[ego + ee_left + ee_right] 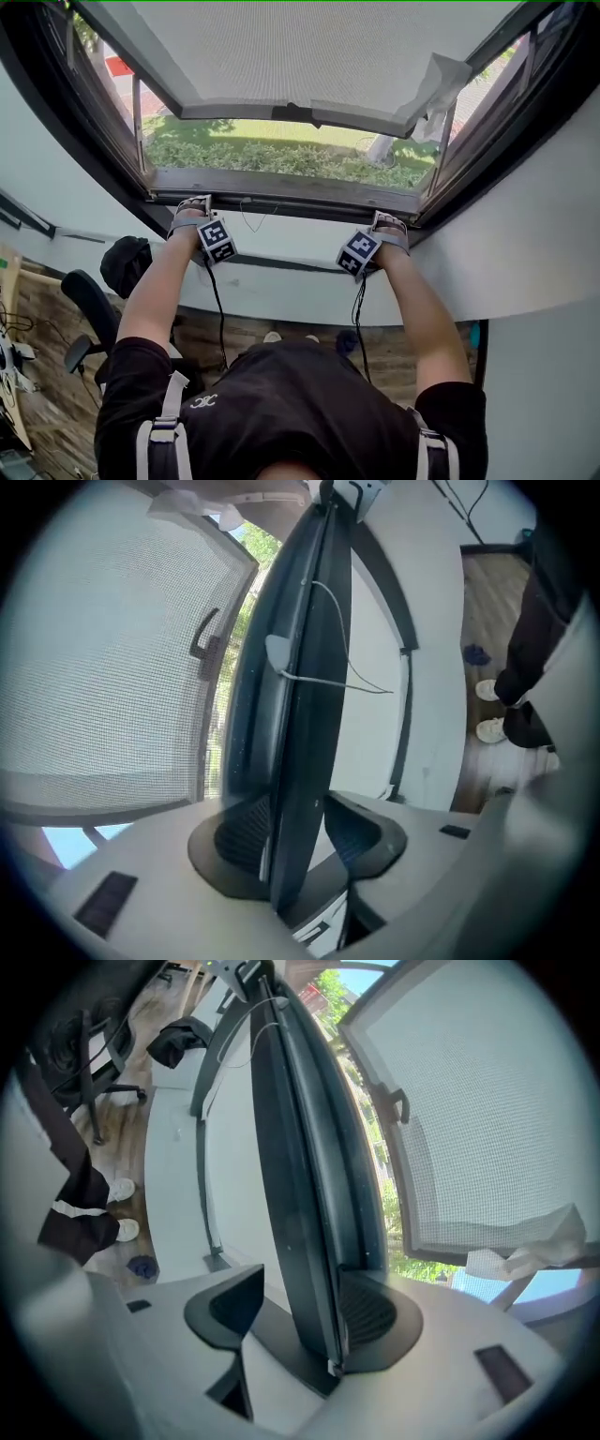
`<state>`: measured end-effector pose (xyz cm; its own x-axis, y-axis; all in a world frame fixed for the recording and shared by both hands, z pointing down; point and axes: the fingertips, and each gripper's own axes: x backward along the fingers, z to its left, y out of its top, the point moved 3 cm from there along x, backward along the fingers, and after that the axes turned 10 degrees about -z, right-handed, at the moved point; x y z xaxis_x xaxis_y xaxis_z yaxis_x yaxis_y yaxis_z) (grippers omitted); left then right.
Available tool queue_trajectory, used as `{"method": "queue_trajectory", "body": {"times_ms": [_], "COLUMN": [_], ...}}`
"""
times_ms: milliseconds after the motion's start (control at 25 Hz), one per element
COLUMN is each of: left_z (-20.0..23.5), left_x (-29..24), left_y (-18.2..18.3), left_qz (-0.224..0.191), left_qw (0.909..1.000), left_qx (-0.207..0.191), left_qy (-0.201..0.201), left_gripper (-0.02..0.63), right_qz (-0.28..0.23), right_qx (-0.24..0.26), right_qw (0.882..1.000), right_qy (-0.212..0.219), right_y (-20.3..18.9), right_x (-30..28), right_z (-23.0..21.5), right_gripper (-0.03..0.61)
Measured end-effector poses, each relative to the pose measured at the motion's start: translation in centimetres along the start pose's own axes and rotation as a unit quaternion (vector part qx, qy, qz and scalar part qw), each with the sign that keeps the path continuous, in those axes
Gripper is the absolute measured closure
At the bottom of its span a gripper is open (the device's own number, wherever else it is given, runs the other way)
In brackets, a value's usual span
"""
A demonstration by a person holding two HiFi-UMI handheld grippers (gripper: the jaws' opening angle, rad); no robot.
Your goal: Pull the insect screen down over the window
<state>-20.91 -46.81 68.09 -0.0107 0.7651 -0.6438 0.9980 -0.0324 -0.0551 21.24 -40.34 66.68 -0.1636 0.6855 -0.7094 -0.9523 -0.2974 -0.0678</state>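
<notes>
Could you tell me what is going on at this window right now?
A person holds a left gripper and a right gripper up at the dark lower window frame. In each gripper view the frame stands between the fingers, which are apart, not clamped. The insect screen is only partly down: greenery shows between its bottom rail and the frame, and neither gripper touches it.

Black short-sleeved shirt (281, 403) with small white emblem (203, 401); pale grey harness straps (167, 424) with buckles over both shoulders; black-and-white marker cubes (217, 240) on left gripper (194, 203) and right gripper (387, 223); thin black cables (219, 309) below each; pale grey jaw shells, dark ribbed pads (242, 834).
</notes>
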Motion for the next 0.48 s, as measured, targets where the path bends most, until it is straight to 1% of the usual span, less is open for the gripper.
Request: {"method": "queue_trajectory", "body": {"times_ms": [40, 80, 200, 240, 280, 360, 480], "left_z": [0.04, 0.11, 0.1, 0.13, 0.18, 0.38, 0.57], "left_x": [0.11, 0.09, -0.49, -0.55, -0.5, -0.28, -0.11], "left_y": [-0.1, -0.15, 0.04, 0.07, 0.05, -0.03, 0.07], "left_qz": [0.006, 0.003, -0.024, -0.026, -0.026, -0.029, -0.04], "left_qw": [1.0, 1.0, 0.9995, 0.9994, 0.9994, 0.9994, 0.9988], "left_qx": [-0.003, -0.002, 0.015, 0.017, 0.015, 0.004, 0.001], "left_qy": [-0.003, -0.001, 0.016, 0.017, 0.017, 0.018, 0.029], "left_gripper": [0.447, 0.443, 0.428, 0.426, 0.426, 0.458, 0.448], "right_qz": [0.0, -0.007, -0.021, -0.022, -0.022, -0.029, -0.037], "right_qx": [0.001, 0.001, -0.002, -0.005, -0.006, -0.005, -0.002], "right_qw": [1.0, 1.0, 1.0, 1.0, 1.0, 0.999, 0.999], "right_qy": [-0.001, -0.006, -0.017, -0.017, -0.017, -0.018, -0.02], "right_y": [0.1, 0.17, 0.13, 0.18, 0.23, 0.3, 0.09], "right_x": [0.06, 0.13, 0.18, 0.14, 0.14, 0.17, 0.25], "right_z": [-0.13, -0.24, -0.31, -0.34, -0.42, -0.56, -0.49], "right_gripper": [0.321, 0.321, 0.321, 0.321, 0.322, 0.334, 0.334]}}
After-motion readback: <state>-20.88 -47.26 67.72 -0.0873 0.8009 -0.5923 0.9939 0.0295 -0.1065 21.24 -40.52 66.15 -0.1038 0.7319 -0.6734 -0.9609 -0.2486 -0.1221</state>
